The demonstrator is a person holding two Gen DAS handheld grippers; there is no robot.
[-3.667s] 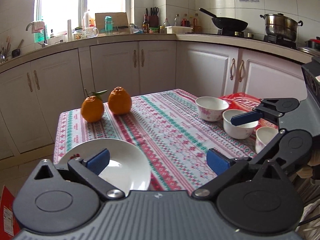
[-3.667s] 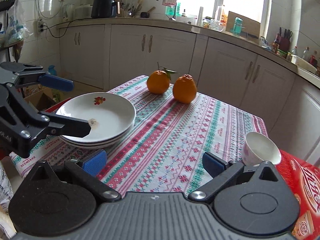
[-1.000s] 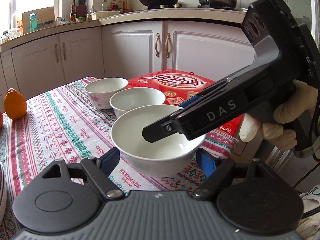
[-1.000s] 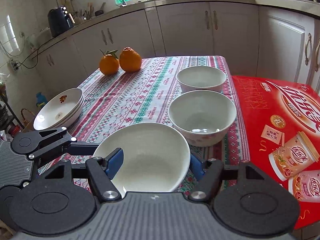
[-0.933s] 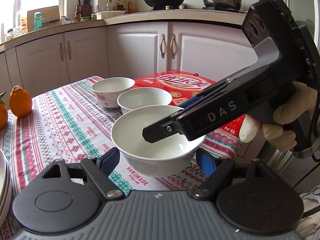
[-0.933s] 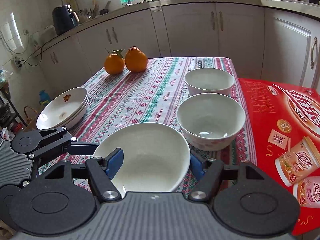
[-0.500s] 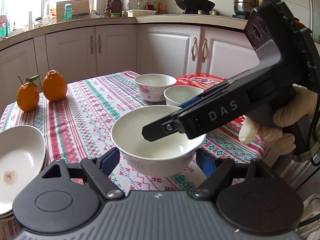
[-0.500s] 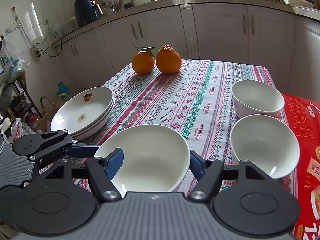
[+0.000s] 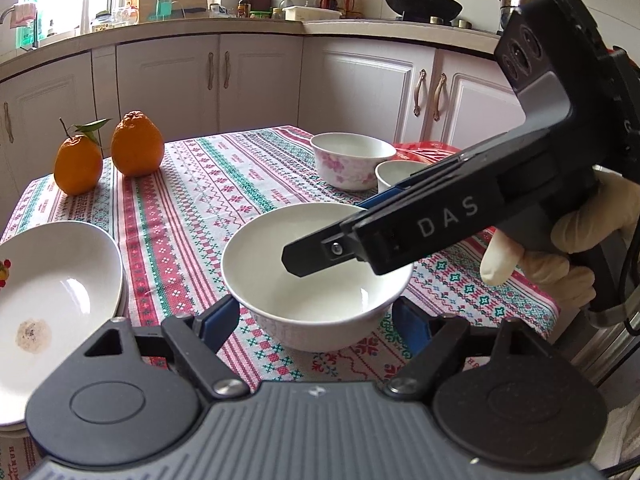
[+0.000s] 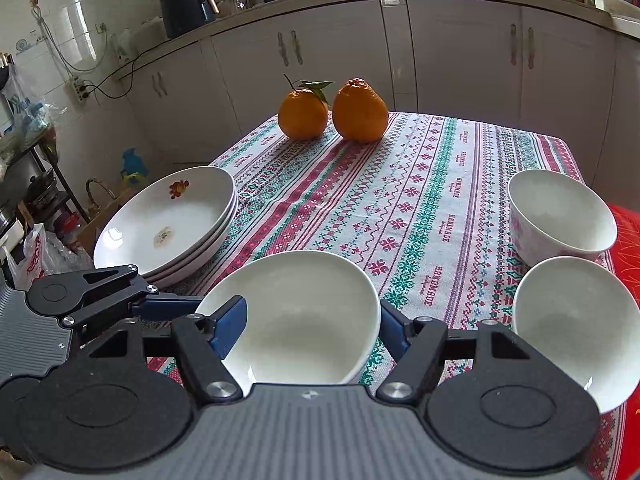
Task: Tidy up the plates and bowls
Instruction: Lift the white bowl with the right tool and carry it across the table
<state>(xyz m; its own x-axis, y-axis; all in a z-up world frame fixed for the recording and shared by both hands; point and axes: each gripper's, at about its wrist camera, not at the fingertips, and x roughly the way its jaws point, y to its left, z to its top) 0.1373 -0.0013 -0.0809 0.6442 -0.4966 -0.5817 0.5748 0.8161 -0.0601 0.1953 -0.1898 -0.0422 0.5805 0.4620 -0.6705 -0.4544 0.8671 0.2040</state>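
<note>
Both the left hand-held gripper (image 9: 316,320) and the right hand-held gripper (image 10: 312,326) are clamped on one plain white bowl (image 9: 316,280), held over the near edge of the tabletop (image 10: 400,200). Left of this bowl sits the stack of plates (image 10: 168,220); right of it, two more bowls (image 10: 568,320).
</note>
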